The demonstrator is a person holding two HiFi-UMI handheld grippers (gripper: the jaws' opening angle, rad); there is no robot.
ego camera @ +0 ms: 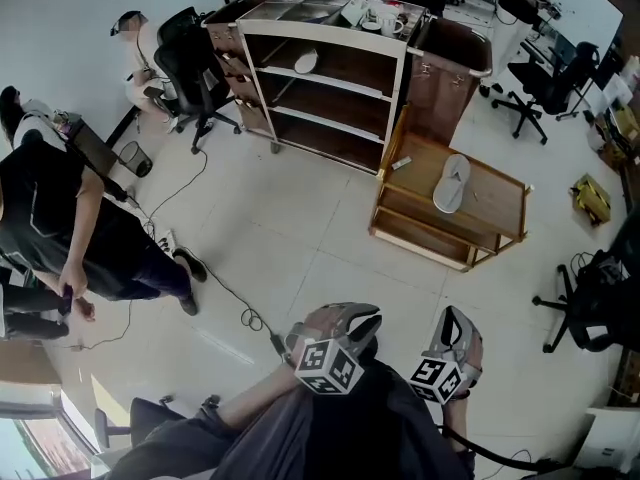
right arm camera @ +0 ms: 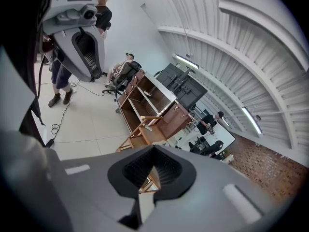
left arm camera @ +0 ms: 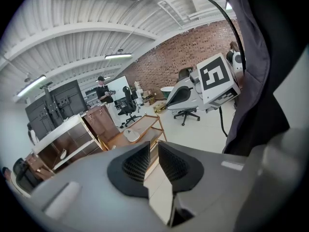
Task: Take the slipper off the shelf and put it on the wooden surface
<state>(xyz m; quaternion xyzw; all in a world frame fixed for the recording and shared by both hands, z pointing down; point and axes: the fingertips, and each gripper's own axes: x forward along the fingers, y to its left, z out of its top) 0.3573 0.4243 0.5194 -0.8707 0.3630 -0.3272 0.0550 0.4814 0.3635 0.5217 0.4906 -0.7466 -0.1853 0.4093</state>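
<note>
- We stand well away from the shelf (ego camera: 345,84), with both tools held low by our body. Our left hand-held gripper (left arm camera: 154,149) is open just a crack and holds nothing. Our right hand-held gripper (right arm camera: 154,151) is shut tight and holds nothing too.
- One slipper (ego camera: 452,183) lies flat on the wooden bench (ego camera: 490,200), near its middle. A pale thing (ego camera: 306,61) on the shelf looks like another slipper, but it is too small for us to be sure.
- If we go for that one with the jaws this narrow, we think they will push it to the back of the shelf and not grab it. We need to open wide first.
- A slipper is soft and bendy. If we pinch only its edge, it may flop and drop on the floor.
- A black cable (ego camera: 250,319) lies on the floor just in front of us. We could trip on it as we walk over.
- The cups (ego camera: 388,24) on top of the shelf could get knocked if we lift an arm too high.
- If we set a second slipper down in a hurry, it may bump the first one off the bench.
</note>
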